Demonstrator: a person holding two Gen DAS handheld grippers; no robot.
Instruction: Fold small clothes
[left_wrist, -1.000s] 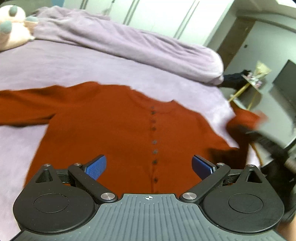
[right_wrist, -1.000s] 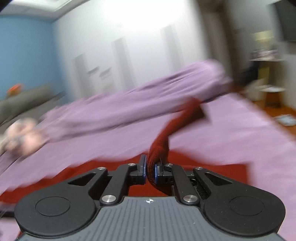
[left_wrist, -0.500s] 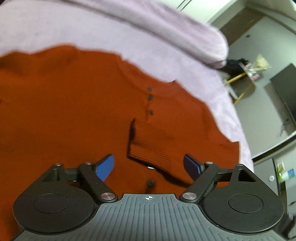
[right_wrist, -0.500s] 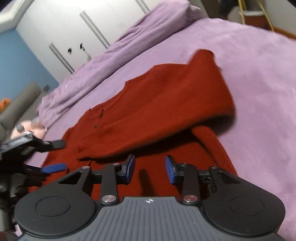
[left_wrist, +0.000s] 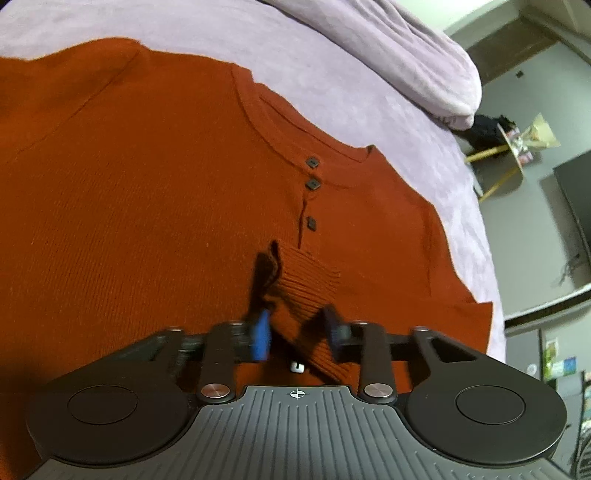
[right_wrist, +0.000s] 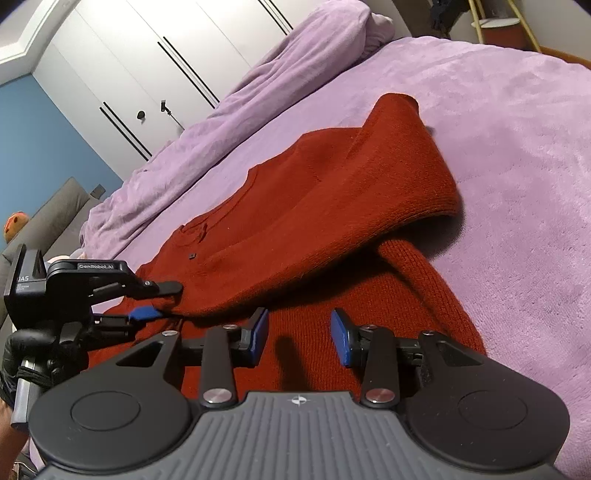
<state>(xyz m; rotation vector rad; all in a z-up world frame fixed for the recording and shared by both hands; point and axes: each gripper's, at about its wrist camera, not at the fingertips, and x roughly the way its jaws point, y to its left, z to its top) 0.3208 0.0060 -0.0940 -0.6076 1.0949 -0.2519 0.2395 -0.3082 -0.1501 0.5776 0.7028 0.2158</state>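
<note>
The sleeve cuff (left_wrist: 308, 275) is being straddled, unclamped, by the left claw (left_wrist: 297, 332); the right claw (right_wrist: 300, 334) is being held apart, empty, farther off.

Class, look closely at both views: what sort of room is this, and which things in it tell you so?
Most likely a bedroom: the red cardigan lies on a bed with a purple bedspread, a rumpled duvet heaped behind it, and white wardrobe doors along the wall.
</note>
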